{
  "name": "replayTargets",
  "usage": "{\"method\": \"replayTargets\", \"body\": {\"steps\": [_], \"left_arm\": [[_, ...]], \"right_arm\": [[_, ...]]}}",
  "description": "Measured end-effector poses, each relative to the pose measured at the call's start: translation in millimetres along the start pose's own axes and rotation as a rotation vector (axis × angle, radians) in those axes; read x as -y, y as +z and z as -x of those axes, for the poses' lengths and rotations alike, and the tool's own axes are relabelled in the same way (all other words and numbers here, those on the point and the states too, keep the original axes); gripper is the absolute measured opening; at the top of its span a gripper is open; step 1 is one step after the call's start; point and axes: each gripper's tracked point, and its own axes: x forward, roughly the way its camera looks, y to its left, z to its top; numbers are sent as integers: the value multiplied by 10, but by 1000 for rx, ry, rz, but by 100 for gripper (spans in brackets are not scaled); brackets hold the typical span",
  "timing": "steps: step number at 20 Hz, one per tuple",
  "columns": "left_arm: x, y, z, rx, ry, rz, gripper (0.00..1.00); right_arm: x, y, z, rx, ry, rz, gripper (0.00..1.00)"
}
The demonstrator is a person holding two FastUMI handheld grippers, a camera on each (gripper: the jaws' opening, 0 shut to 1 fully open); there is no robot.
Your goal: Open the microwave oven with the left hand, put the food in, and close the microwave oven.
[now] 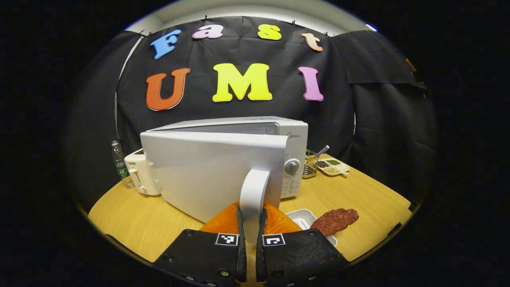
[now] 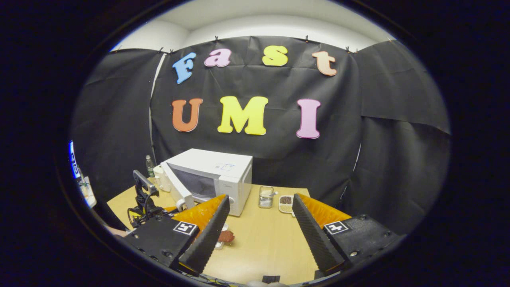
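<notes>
With the left hand-held gripper (image 1: pixel 251 239) clamped on the microwave oven door handle (image 1: pixel 253 189), the door (image 1: pixel 207 171) stands partly open; the right hand-held gripper (image 2: pixel 259 229) is spread and empty; food (image 1: pixel 335 220) remains on the tabletop (image 1: pixel 370 199), so loading and closing remain.

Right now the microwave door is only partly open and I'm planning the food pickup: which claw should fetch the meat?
Right claw: open, free, above the meat. Left claw grips the door handle.

On the worktop (image 1: pixel 358 191) the microwave oven (image 1: pixel 293 143) stands with a toaster (image 1: pixel 139 175) and bottle (image 1: pixel 119 161) to its left, a divided dish (image 1: pixel 334 166) to its right, and the food (image 1: pixel 334 220) before it.
</notes>
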Motion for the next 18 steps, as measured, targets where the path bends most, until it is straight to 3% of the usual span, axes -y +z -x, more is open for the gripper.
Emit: {"method": "replayTargets", "body": {"steps": [1,2,3,4,5,6,7,8,9,10,11,12,13,14,15,16,17,18], "left_arm": [[-90,-39,86,-6,14,6,9],[-179,-80,178,-14,31,10,10],[-269,-113,296,-19,47,15,10],[-358,-149,395,-27,61,19,10],[-452,-179,499,-31,79,18,11],[-547,-212,600,-34,100,9,12],[-652,-241,659,-35,110,6,20],[-716,-234,737,-25,111,7,23],[-848,-208,799,-6,132,9,17],[-975,-248,837,-23,150,15,48],[-1074,-245,879,-22,165,26,49],[-1167,-213,937,-9,180,32,70],[-1238,-202,971,-9,193,26,83],[-1266,-204,1012,-12,193,13,91],[-1316,-192,1057,-11,202,-8,97],[-1351,-192,1110,-11,206,-31,97],[-1377,-177,1156,-5,206,-45,88],[-1411,-162,1200,0,210,-55,97]], "right_arm": [[-84,-9,51,0,5,-3,92],[-163,-43,104,-4,8,-6,100],[-223,-49,153,-3,11,-9,92],[-305,-68,209,-2,15,-11,100],[-359,-72,250,1,16,-10,100],[-398,-94,296,1,14,-9,92],[-446,-124,342,-2,11,-14,92],[-480,-149,384,-2,11,-24,100],[-525,-180,424,-3,11,-40,100],[-552,-205,467,-5,8,-51,100],[-578,-232,506,-6,3,-60,100],[-602,-251,541,-4,1,-68,92],[-628,-280,566,-11,-3,-72,100],[-653,-314,587,-12,-5,-75,100],[-680,-333,607,-14,-4,-76,92],[-709,-359,623,-17,-3,-77,92],[-744,-380,628,-25,1,-76,92],[-768,-411,632,-27,4,-76,92]]}}
